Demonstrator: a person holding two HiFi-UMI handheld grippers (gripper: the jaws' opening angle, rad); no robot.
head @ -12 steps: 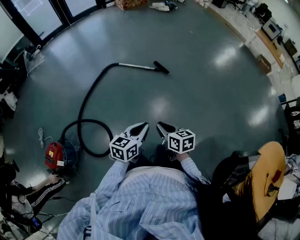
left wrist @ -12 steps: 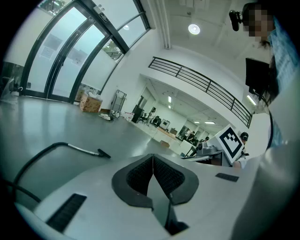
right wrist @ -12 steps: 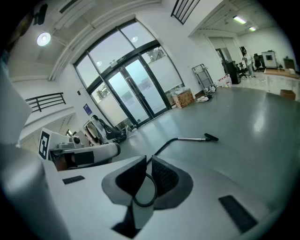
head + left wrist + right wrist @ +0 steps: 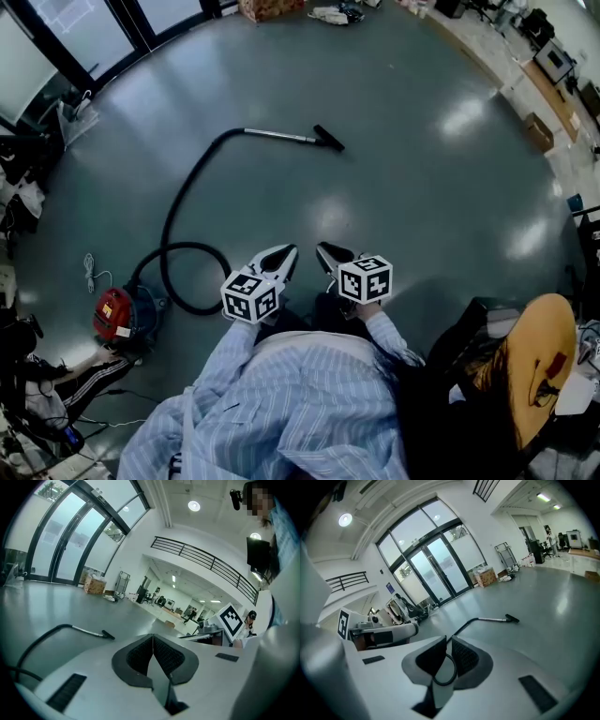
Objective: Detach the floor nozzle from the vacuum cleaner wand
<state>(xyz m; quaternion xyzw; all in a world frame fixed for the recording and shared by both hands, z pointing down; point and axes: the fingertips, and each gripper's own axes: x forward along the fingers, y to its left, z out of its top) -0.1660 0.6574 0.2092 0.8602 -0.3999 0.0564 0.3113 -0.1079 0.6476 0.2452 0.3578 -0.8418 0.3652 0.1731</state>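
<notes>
The vacuum's black floor nozzle (image 4: 328,139) sits on the end of the silver wand (image 4: 278,136), lying flat on the grey floor well ahead of me. A black hose (image 4: 174,217) curves from the wand back to the red vacuum body (image 4: 114,314) at the left. Both grippers hover close to my chest, far short of the nozzle. My left gripper (image 4: 286,251) is shut and empty, its pads (image 4: 140,654) pressed together. My right gripper (image 4: 323,249) is also shut with nothing in it. The nozzle (image 4: 108,634) shows small beyond the left jaws, and the nozzle (image 4: 512,618) and wand (image 4: 490,618) lie beyond the right jaws.
A seated person's legs (image 4: 56,380) are near the vacuum body at the lower left. A dark chair with a yellow object (image 4: 525,366) stands at the right. Glass doors (image 4: 56,37) line the far left, a cardboard box (image 4: 261,7) sits at the back, and desks (image 4: 548,56) run along the right.
The head view has shifted slightly, so the wand and vacuum sit a little to the right in the picture. Both grippers stay where they were, still shut.
</notes>
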